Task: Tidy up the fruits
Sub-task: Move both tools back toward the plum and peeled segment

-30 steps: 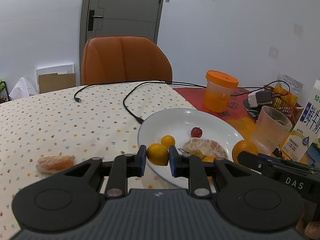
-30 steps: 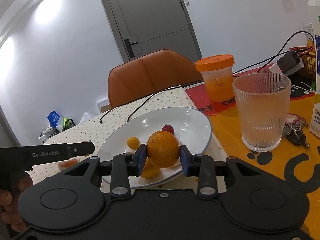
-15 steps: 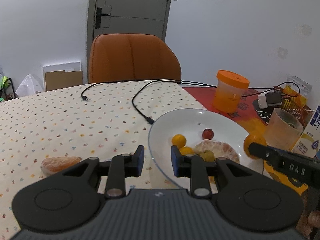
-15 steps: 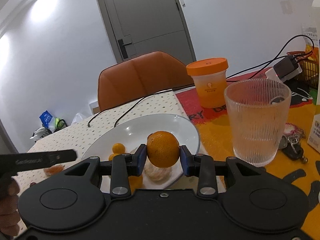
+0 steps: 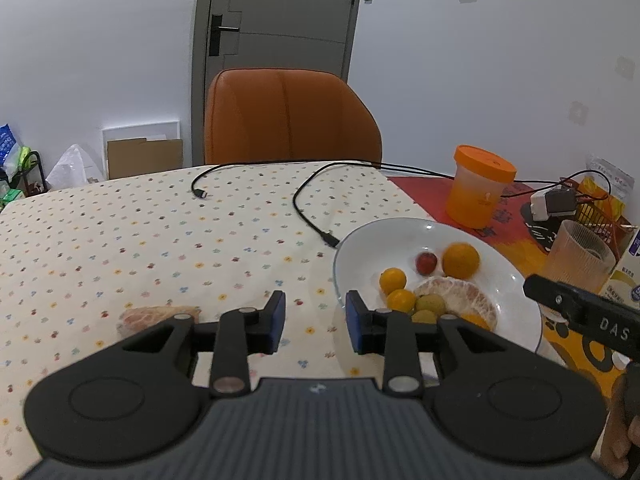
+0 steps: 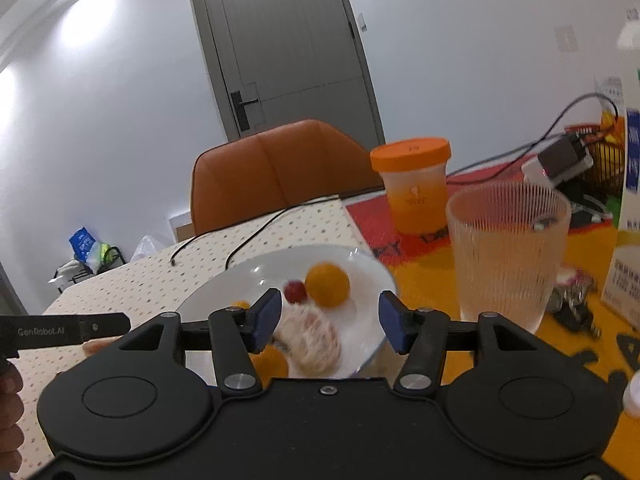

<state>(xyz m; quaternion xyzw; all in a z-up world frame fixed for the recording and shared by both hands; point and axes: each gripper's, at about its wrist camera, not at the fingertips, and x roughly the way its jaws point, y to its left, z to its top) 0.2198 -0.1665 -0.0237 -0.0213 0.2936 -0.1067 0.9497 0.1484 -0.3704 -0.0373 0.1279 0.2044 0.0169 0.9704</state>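
Fruits lie on the white plate [image 5: 348, 252]; from the left wrist we see an orange [image 5: 461, 260], a red fruit [image 5: 426, 263], and the left gripper [image 5: 315, 322] spread, empty. From the right wrist, the right gripper [image 6: 328, 322] gapes above the plate, beside a ribbed glass [image 6: 506, 256].

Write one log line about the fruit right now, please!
left gripper: open, empty | right gripper: open, empty | orange: on plate | peeled piece: on tablecloth
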